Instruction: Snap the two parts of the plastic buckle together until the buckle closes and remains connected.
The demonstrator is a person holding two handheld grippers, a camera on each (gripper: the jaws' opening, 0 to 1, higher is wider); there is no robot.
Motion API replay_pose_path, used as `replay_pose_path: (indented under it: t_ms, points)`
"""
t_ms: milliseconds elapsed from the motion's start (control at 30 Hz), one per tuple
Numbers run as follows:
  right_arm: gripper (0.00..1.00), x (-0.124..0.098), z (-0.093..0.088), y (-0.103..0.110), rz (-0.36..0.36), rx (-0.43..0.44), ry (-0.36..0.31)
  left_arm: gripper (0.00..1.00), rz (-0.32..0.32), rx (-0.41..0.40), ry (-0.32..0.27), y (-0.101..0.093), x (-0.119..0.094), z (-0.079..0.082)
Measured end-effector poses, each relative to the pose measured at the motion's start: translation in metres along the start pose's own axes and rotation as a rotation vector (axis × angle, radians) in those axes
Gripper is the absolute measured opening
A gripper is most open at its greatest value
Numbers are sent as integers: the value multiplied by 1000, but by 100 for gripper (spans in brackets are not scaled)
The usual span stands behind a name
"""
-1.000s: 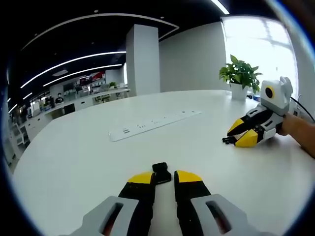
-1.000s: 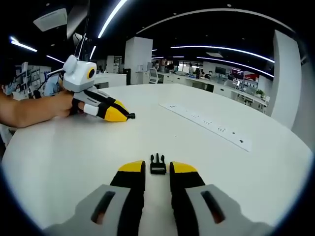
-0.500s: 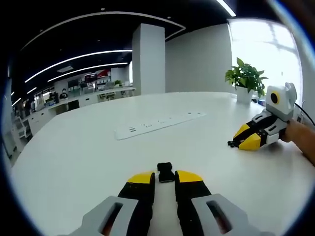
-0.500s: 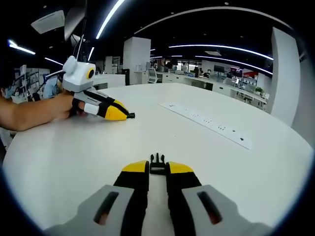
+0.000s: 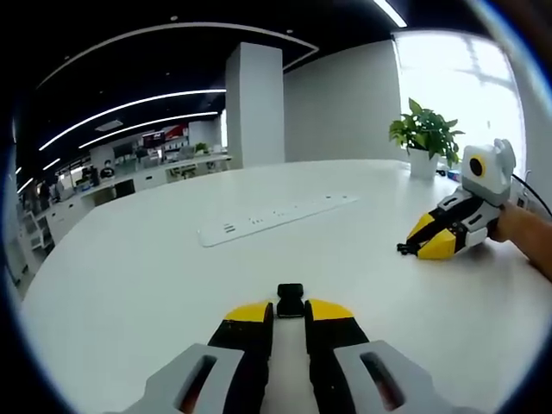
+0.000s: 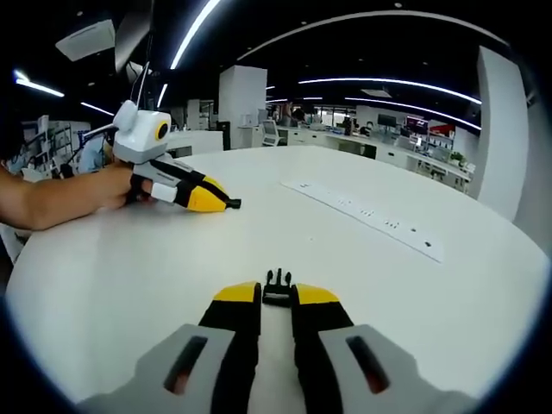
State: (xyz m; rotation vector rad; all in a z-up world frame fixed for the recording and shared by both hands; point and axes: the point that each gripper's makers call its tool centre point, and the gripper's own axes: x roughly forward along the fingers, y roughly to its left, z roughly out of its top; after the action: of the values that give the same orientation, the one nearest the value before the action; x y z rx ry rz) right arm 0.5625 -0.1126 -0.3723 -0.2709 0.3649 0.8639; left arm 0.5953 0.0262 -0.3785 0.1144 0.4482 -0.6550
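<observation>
Two black halves of a plastic buckle sit apart on a round white table (image 5: pixel 129 285) in an open-plan office. In the left gripper view, the socket half (image 5: pixel 290 299) lies at the tips of the left gripper (image 5: pixel 290 312), whose yellow-tipped jaws have drawn in narrowly on either side of it; whether they pinch it cannot be told. In the right gripper view, the pronged half (image 6: pixel 276 289) lies at the tips of the right gripper (image 6: pixel 276 295), its jaws likewise nearly together, with contact unclear.

Each gripper also appears in the other's picture: the right one toward the table's right edge in the left gripper view, held by a person's hand (image 5: pixel 516 226), and the left one toward the left edge in the right gripper view, with a bare forearm (image 6: pixel 52 198) behind it.

One long white power strip (image 5: pixel 274 216) lies across the middle of the table, well away from both buckle pieces. One potted green plant (image 5: pixel 423 136) stands at the far edge near a bright window (image 5: pixel 466 86). A white square column (image 5: pixel 254 103) rises beyond, and curved ceiling light strips (image 6: pixel 388 84) run over rows of distant desks.
</observation>
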Motion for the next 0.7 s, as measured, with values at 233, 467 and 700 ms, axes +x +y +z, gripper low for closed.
replay_pose_path:
  t_ms: [233,467,700]
  points:
    - [16,-1,-1,3,-4,4,-5,14,-2,36,-3,-1,1,0]
    - [18,-1,-1,3,1,3,-8,12,-17,33,2,0,4,1]
    - [13,0,-1,5,9,6,-4,12,-15,20,5,0,4,1]
